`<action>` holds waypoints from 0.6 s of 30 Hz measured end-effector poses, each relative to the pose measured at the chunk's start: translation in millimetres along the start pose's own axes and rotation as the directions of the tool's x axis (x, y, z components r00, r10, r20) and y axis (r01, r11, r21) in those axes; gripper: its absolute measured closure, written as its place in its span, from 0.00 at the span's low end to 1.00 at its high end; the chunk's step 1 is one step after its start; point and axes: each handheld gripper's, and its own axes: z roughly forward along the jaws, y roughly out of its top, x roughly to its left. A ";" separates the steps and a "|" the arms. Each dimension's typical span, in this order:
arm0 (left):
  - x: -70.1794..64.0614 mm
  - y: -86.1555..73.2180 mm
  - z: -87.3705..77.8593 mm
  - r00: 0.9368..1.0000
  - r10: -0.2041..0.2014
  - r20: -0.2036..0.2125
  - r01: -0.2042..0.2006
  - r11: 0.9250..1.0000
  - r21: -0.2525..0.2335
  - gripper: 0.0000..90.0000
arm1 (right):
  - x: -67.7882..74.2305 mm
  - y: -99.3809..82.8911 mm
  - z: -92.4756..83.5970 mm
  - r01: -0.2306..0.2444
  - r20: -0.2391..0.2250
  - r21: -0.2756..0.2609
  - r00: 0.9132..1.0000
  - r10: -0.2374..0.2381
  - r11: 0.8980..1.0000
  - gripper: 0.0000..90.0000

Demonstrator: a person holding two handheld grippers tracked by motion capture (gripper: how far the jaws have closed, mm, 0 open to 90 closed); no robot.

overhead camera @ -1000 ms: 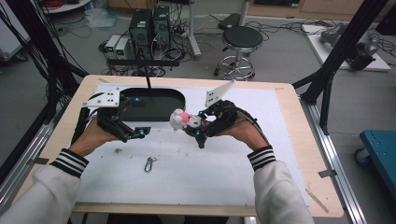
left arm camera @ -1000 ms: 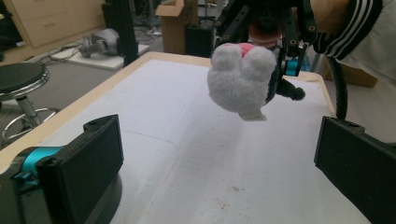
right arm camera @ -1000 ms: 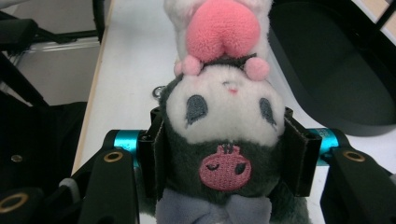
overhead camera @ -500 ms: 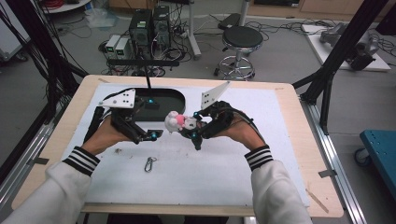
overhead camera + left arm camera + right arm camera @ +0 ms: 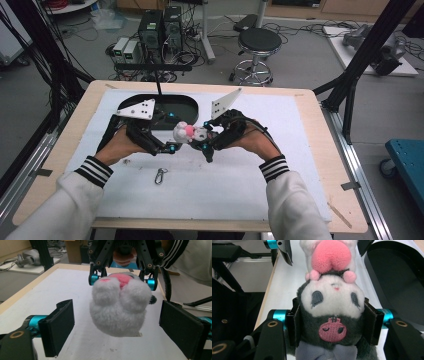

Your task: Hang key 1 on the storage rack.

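Two black pads of the right gripper (image 5: 332, 322) squeeze the soft toy (image 5: 332, 302) by its dark head, one on each side — it is held up off the table. The left gripper (image 5: 117, 325) has its jaws wide apart and just closing in, with the toy's fluffy white end between them — neither pad touches it. Below lies the white mat (image 5: 300, 130), with a small metal clip (image 5: 160, 175) nearby.

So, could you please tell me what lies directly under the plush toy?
The plush toy hangs above the bare white mat; nothing lies on the mat below it. The right gripper covers its head.
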 end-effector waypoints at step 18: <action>2.7 -1.9 4.9 0.999 -0.010 0.031 0.009 1.000 0.030 0.39 | 1.7 3.5 5.3 0.035 -0.025 0.007 0.999 -0.035 0.999 0.49</action>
